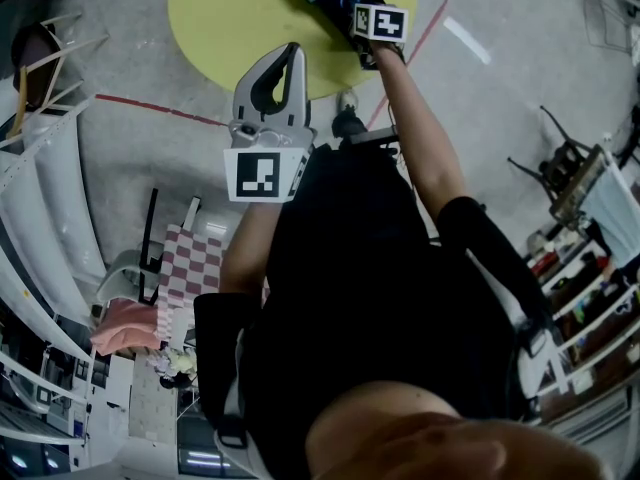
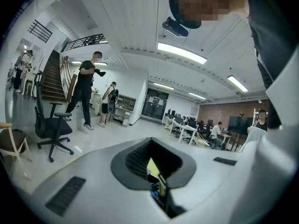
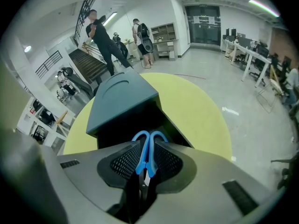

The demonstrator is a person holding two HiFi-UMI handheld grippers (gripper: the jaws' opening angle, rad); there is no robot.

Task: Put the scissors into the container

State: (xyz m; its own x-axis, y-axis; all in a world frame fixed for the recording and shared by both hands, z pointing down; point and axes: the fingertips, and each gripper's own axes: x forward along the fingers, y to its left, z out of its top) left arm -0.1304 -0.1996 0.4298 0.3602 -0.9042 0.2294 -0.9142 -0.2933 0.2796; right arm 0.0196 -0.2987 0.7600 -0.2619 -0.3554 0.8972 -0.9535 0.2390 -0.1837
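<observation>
Right tongs (image 3: pixel 147 144) clamping scissors (image 3: pixel 142 157), blue handles together

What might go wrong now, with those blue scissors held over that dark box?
1. The right hand-held gripper pinches the scissors only by their thin blue handles, so they might twist or slip out early.
2. The container opens beneath a raised lid. A release slightly off to one side could bounce the scissors off the rim onto the yellow table.
</observation>
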